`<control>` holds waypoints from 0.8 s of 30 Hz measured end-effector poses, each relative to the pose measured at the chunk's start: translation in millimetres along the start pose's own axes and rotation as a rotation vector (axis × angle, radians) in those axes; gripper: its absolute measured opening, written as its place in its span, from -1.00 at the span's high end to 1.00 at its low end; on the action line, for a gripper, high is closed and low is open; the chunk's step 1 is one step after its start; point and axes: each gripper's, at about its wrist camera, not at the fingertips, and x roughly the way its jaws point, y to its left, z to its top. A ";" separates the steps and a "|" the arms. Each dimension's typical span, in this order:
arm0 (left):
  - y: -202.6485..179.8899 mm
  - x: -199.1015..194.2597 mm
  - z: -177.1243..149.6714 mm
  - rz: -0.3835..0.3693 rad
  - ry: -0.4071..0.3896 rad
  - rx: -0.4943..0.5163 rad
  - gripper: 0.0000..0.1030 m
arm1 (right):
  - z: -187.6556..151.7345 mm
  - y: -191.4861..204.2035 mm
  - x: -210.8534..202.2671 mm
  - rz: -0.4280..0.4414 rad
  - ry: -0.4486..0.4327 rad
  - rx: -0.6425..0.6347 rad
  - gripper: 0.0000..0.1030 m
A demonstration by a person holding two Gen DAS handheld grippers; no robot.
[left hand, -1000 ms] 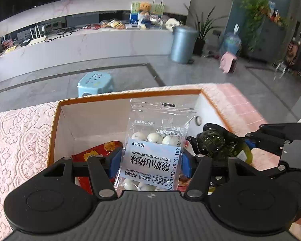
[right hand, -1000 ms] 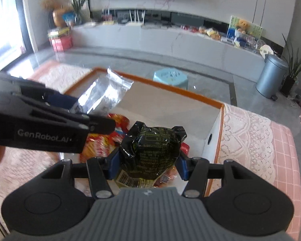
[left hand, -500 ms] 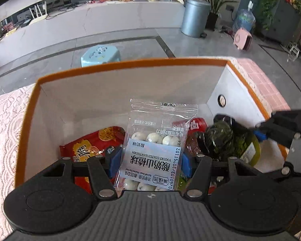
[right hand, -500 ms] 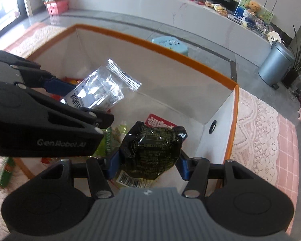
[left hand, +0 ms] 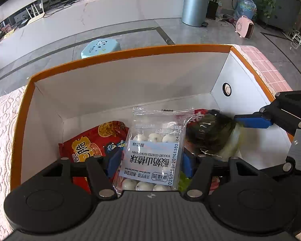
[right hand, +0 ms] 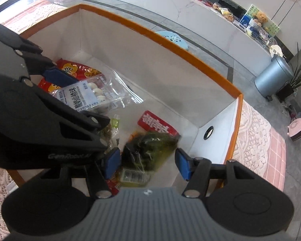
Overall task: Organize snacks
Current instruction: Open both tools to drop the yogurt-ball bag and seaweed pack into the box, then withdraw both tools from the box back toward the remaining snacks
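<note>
A: What does the left gripper [left hand: 150,161] have between its blue pads?

B: A clear packet of white yogurt-coated hawthorn balls [left hand: 153,150], standing upright over the inside of the orange-rimmed box [left hand: 130,52]; the jaws are opening, and whether the pads press on the packet I cannot tell; they sit just at its edges.

A: And the right gripper [right hand: 146,163]?

B: Its jaws stand wide and clear of the dark green snack packet [right hand: 148,150]; there is a visible gap on each side of it; the packet looks blurred between the blue pads, above the box floor.

A: What lies in the box already?

B: A red and yellow snack bag [left hand: 90,142] at the left side, behind the left gripper's packet; a red packet with white lettering [right hand: 156,125] near the far right corner, just beyond the green one; some small green and clear wrappers [right hand: 114,124] between them.

A: Where does the box sit?

B: On a pink lace tablecloth [right hand: 254,138]; a light blue stool [left hand: 99,47] stands on the floor beyond its far wall.
</note>
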 end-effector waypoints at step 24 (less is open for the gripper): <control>-6.8 -56.0 -4.3 0.010 -0.165 -0.045 -0.69 | -0.8 -6.2 -48.6 -0.056 -0.079 0.032 -0.50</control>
